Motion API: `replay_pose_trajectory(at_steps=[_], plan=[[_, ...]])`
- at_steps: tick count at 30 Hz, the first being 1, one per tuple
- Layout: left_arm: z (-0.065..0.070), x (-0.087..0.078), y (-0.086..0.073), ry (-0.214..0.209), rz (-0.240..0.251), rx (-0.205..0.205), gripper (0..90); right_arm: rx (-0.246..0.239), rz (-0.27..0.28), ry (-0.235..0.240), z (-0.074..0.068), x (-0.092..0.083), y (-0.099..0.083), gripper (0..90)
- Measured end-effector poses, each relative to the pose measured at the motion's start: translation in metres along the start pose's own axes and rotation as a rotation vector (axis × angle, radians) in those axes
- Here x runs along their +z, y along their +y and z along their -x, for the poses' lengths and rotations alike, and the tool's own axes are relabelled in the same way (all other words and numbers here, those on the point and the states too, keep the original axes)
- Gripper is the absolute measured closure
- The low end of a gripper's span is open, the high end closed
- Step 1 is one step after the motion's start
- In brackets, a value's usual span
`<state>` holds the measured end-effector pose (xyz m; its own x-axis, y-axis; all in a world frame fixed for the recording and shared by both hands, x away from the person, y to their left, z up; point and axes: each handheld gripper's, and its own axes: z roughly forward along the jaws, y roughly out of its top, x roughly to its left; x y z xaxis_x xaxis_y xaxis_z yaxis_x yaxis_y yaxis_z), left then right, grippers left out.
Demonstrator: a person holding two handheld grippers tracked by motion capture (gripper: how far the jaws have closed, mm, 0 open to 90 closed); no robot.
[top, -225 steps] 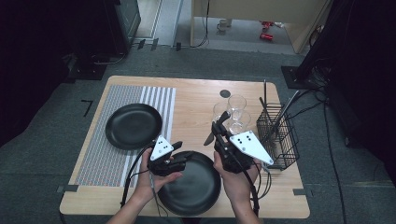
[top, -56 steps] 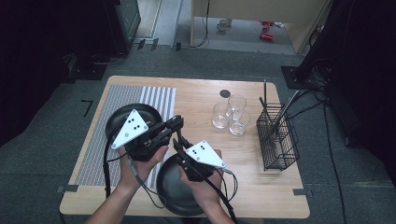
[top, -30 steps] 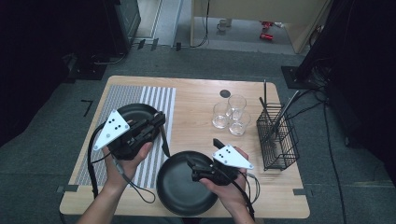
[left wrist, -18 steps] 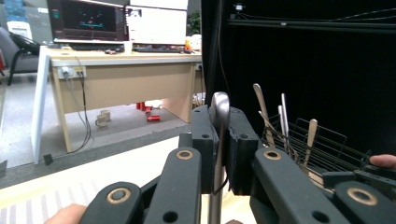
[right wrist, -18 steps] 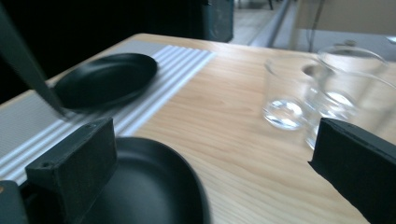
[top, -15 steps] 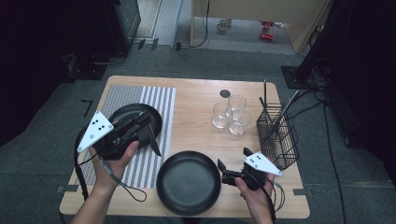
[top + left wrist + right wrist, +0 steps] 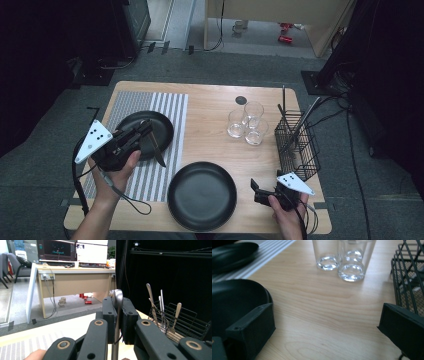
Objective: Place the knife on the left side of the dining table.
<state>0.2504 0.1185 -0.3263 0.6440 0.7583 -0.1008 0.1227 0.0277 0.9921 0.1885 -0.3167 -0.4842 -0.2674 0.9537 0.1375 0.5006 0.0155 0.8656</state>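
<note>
Left gripper (image 7: 142, 131) clamped on knife (image 7: 156, 151), over the striped mat (image 7: 165, 107) at the desk's left side. In the left gripper view the knife handle (image 7: 117, 300) pokes up between the closed black pads (image 7: 128, 322), end of the handle just past them. From the high view, blade hangs down and toward the near edge, tip over the mat just right of the far black plate (image 7: 160, 125). Long axis steep, tilted slightly toward the desk's centre.

Right gripper (image 7: 256, 189) spread wide, nothing between the jaws; sits low at the near right corner, just right of the near black plate (image 7: 200, 192). Right gripper view looks across bare wood toward the three glasses (image 7: 348, 262) and the wire cutlery basket (image 7: 407, 270).

Key relation, as a judgement: likely a place setting, knife to go beside a plate. Left hand alone carries it, blade already pointing down at the mat strip between the two plates. Near plate lies toward the near edge and right of the tip; far plate just left of it. Laying it flat probably needs the handle tipped down and the long axis parallel to the mat stripes. Right hand well apart, no part in this.
</note>
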Motion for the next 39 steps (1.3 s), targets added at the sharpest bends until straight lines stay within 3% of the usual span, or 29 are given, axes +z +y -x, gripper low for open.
replay_pose_trajectory(at_steps=[15, 22, 28, 39], plan=[[-0.005, -0.001, -0.005, 0.013, 0.003, -0.012, 85.0, -0.004, -0.140, -0.016, 0.012, 0.021, -0.023, 1.6], [-0.004, 0.000, -0.008, 0.011, 0.003, -0.016, 85.0, -0.024, -0.189, -0.050, 0.013, 0.027, -0.028, 2.0], [-0.004, -0.001, -0.010, 0.009, 0.004, -0.019, 85.1, -0.035, -0.257, -0.108, 0.014, 0.030, -0.029, 2.1], [0.001, -0.003, -0.017, 0.000, 0.005, -0.037, 85.1, -0.050, -0.263, -0.117, 0.014, 0.030, -0.029, 2.0]])
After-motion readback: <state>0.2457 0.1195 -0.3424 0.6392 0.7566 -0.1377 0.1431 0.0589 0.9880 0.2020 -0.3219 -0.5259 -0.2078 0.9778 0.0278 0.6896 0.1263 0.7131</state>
